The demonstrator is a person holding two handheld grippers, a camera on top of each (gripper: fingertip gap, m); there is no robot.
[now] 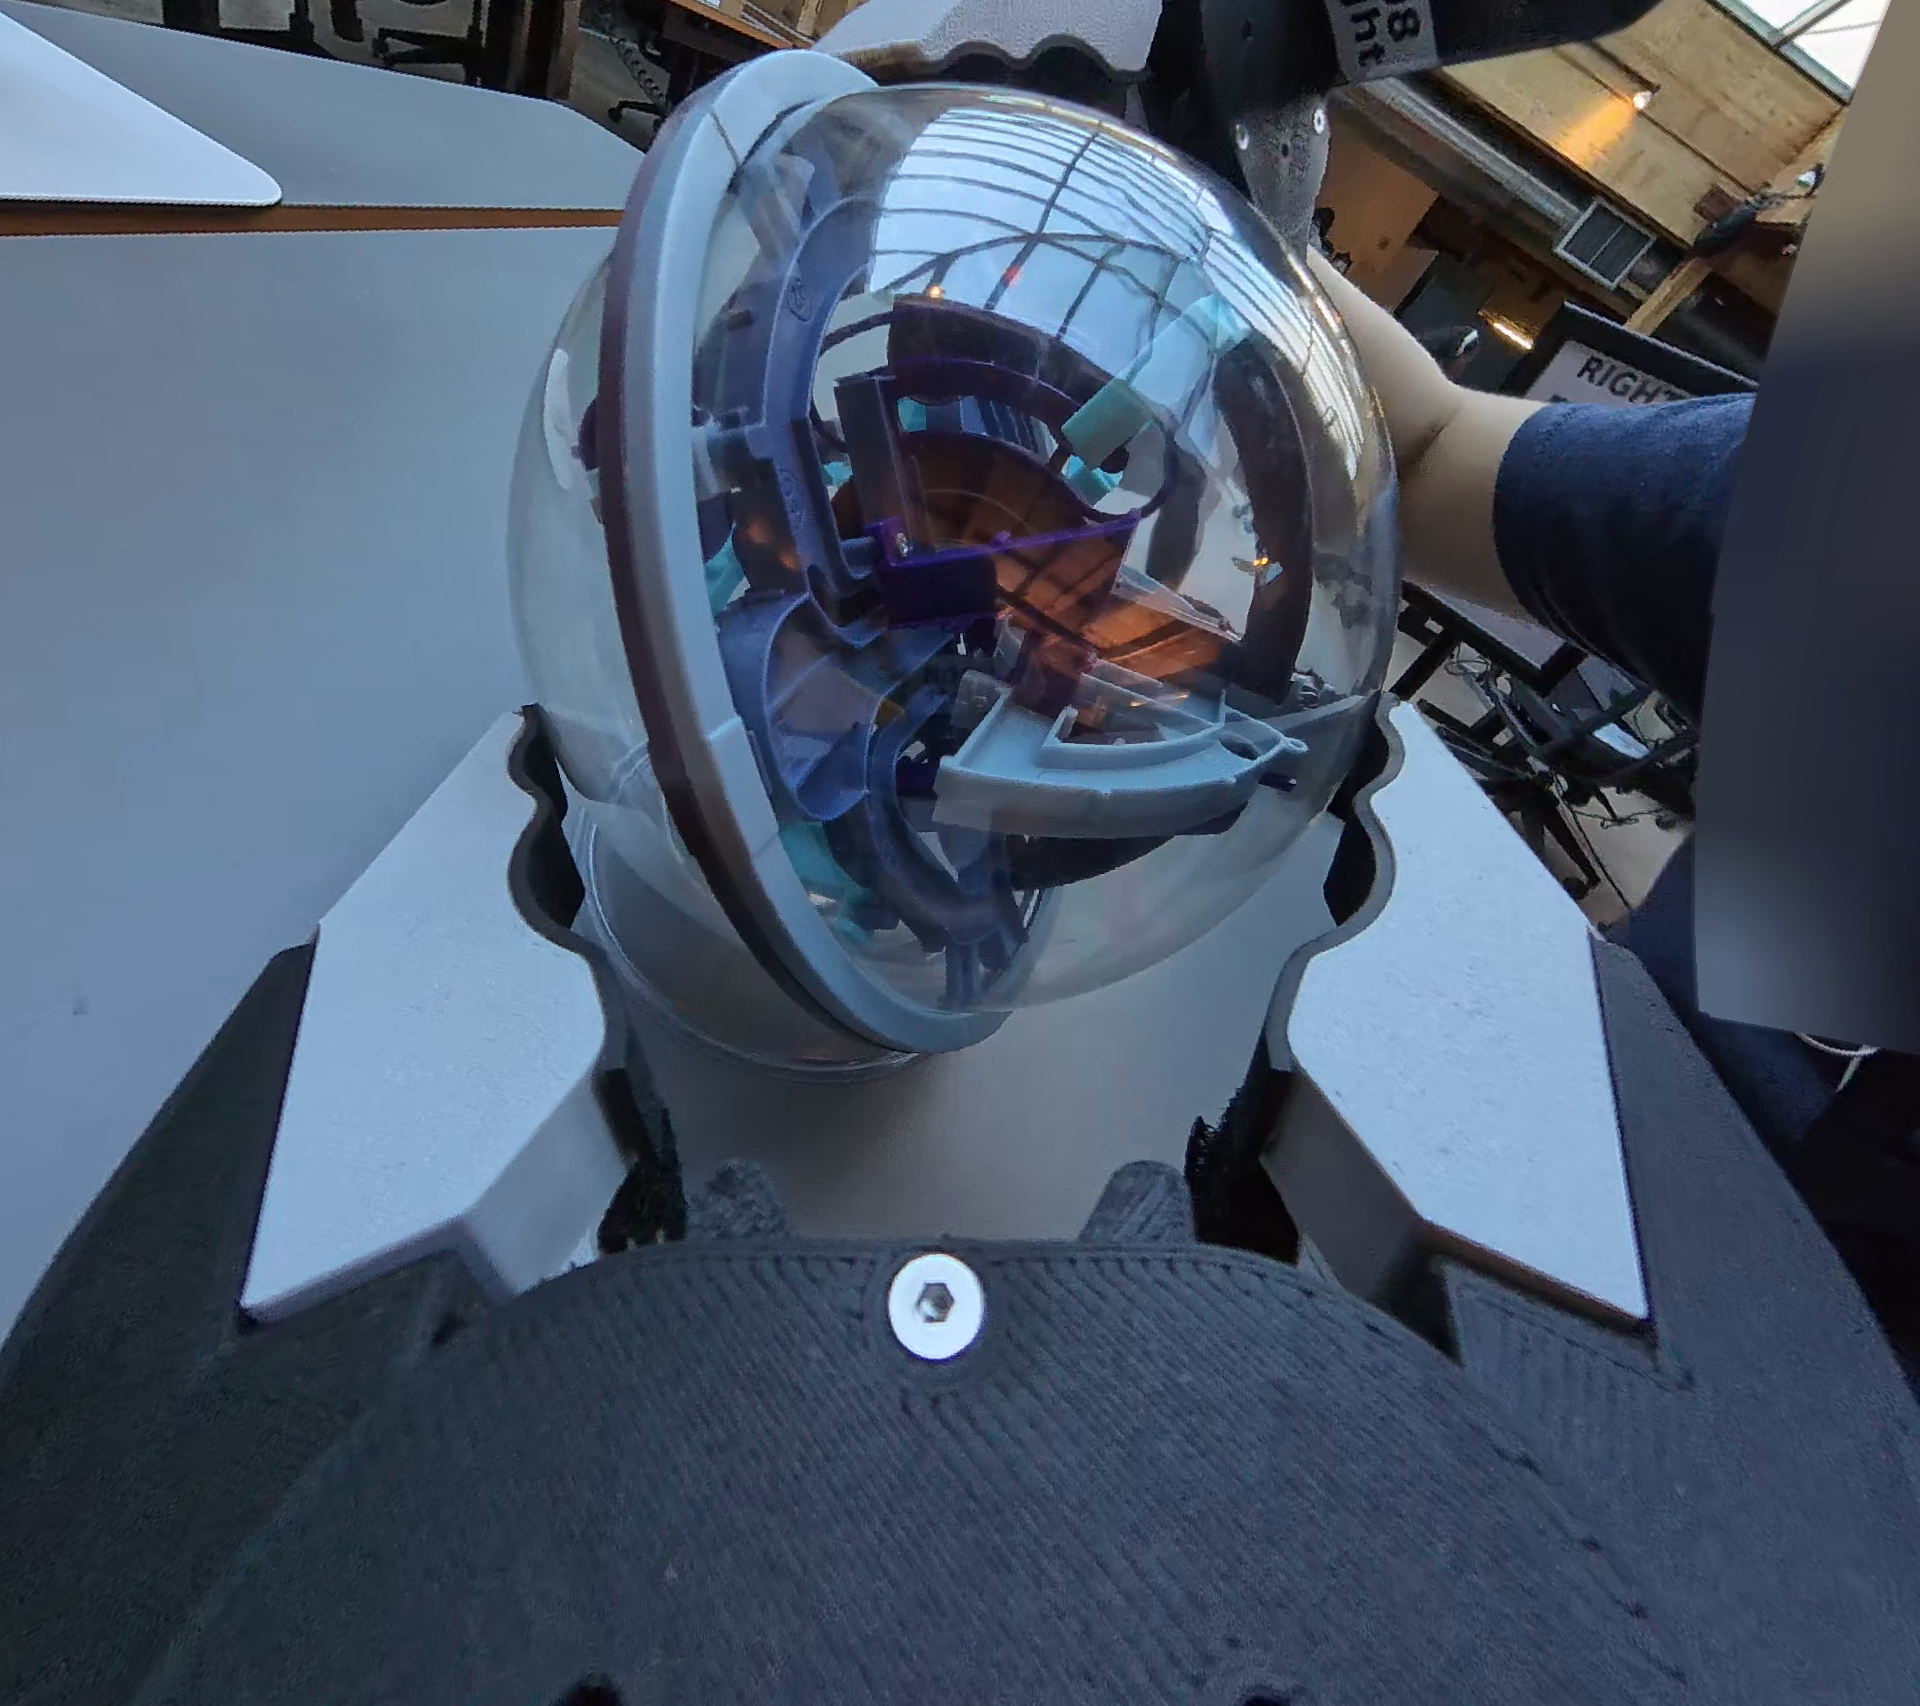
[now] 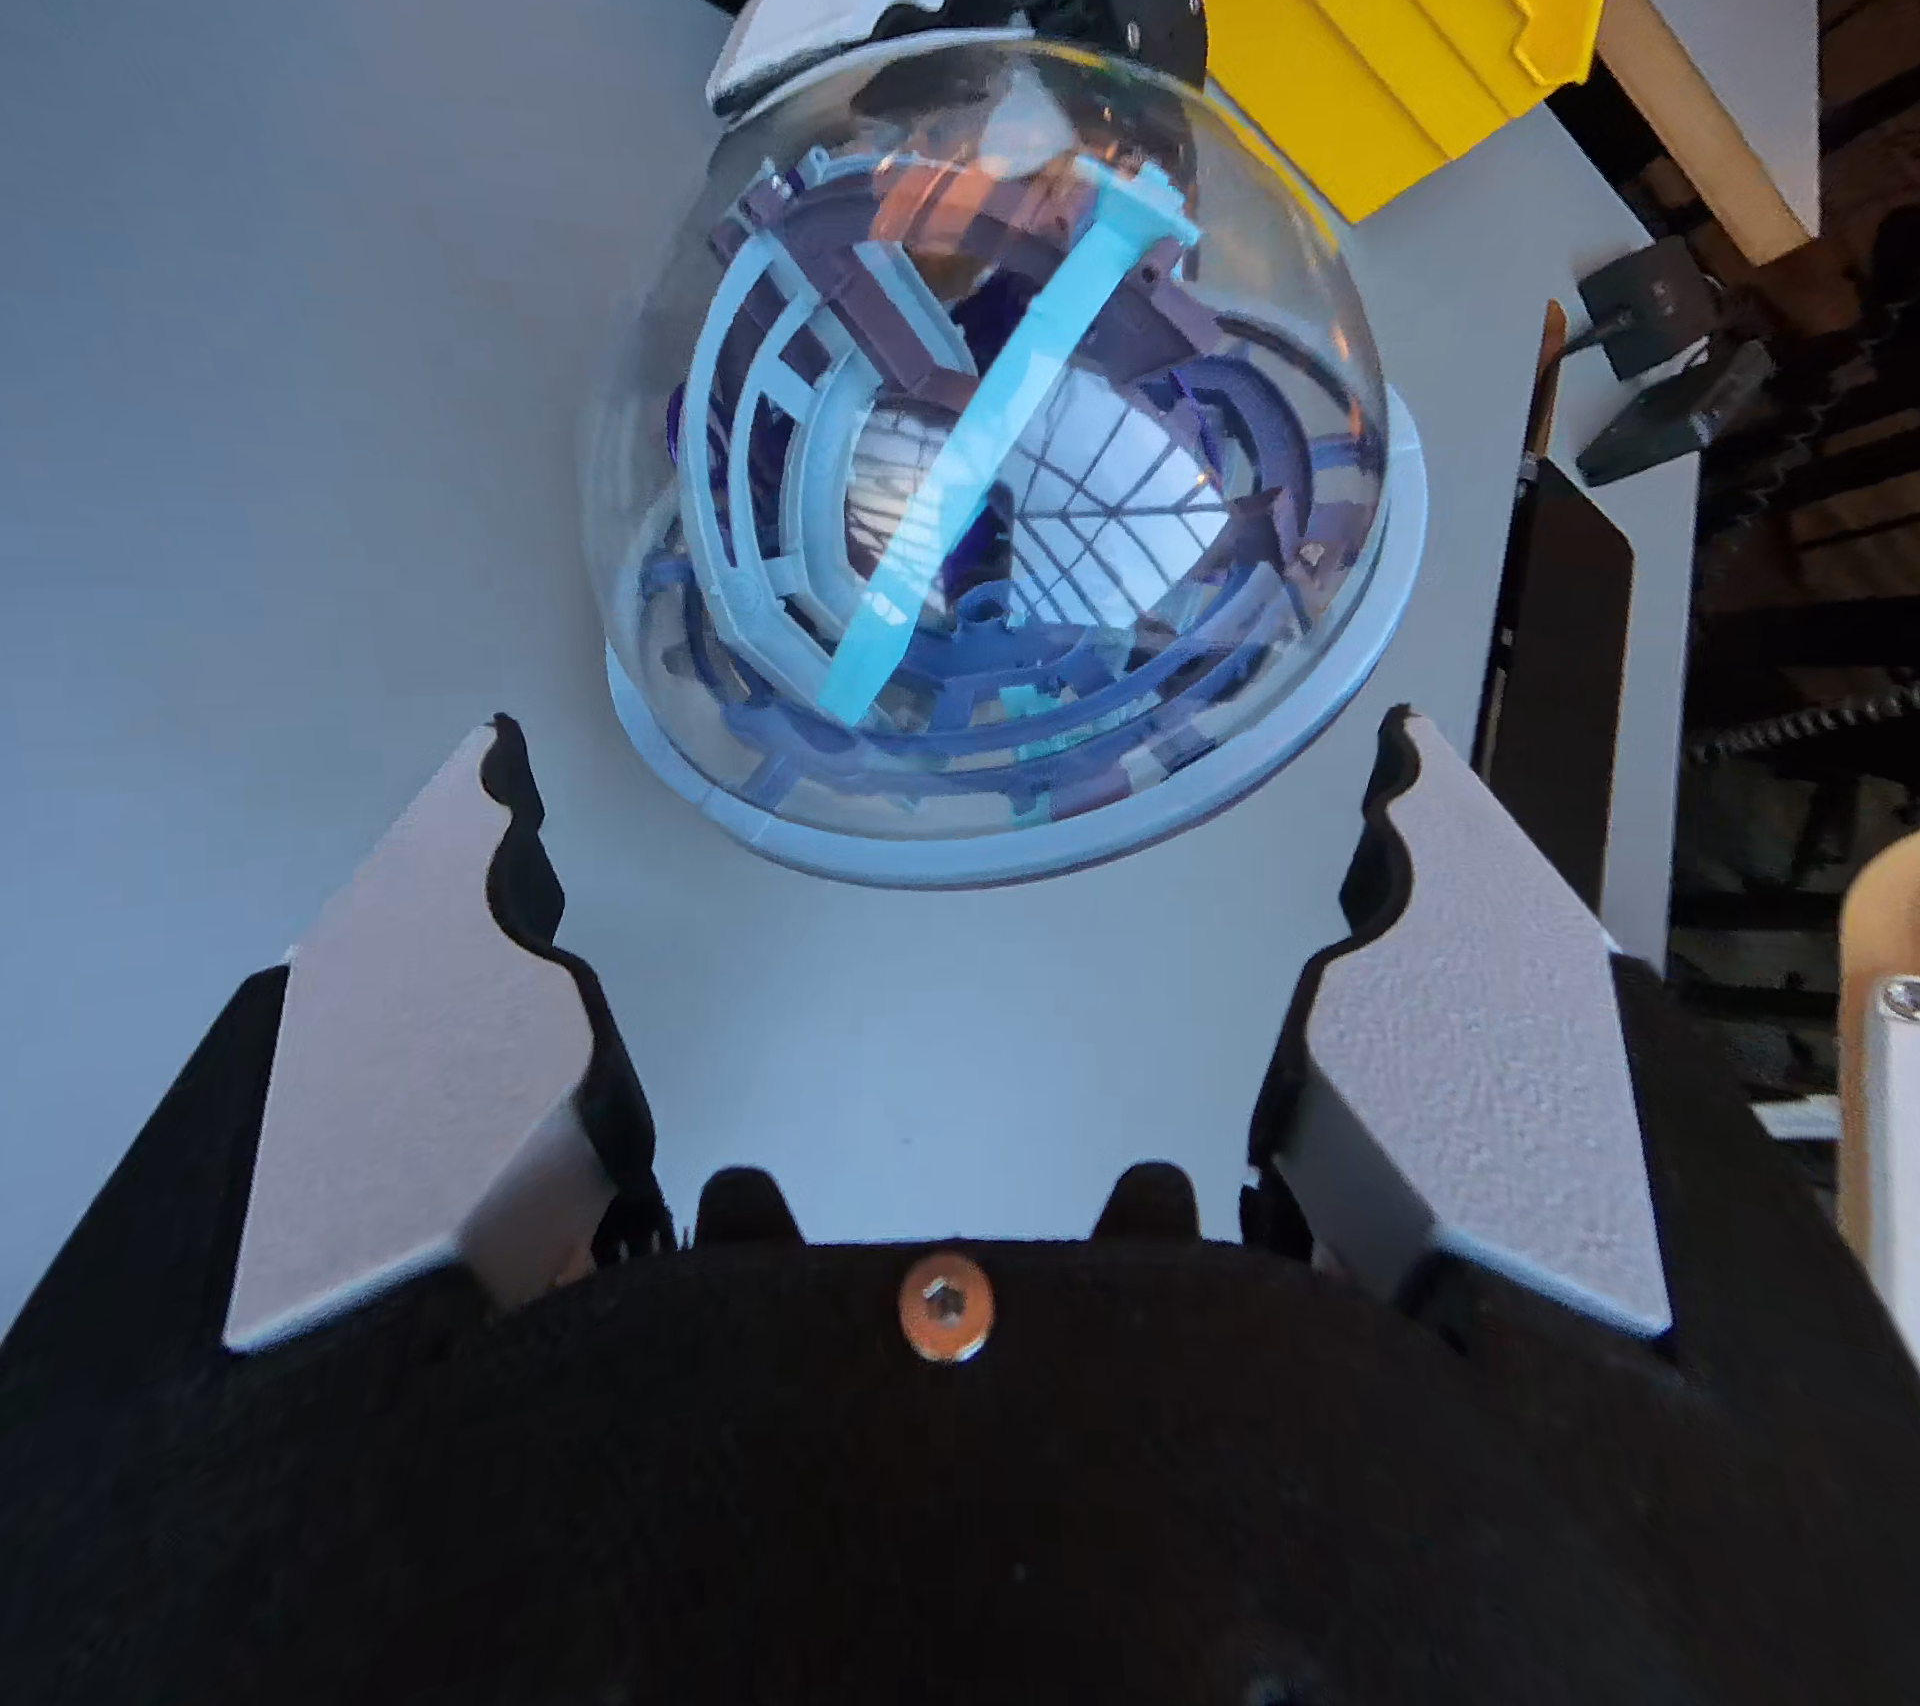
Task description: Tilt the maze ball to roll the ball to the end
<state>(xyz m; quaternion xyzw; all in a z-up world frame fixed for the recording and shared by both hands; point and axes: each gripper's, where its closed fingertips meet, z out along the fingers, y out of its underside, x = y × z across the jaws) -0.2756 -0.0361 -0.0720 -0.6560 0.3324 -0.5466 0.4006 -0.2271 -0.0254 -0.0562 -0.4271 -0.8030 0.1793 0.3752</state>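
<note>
Counting things up from my remote seat: one maze ball [image 1: 951,576], two grippers, one yellow plastic bin [image 2: 1403,25]. The maze ball is a clear, glossy sphere with a pale grey ring around its middle, packed with curved blue, purple, grey and teal plastic tracks. I can't pick out the little ball inside. It sits just above the pale grey tabletop [image 1: 260,513], wedged between my left gripper's [image 1: 951,763] two fingers, whose wavy black pads press its lower sides, so that one's clamped on it. My right gripper [image 2: 945,763] is spread wide, its fingertips just short of the ring and not touching it in the right wrist view. Both grippers have flat grey finger plates on rough, ridged black printed bodies.
</note>
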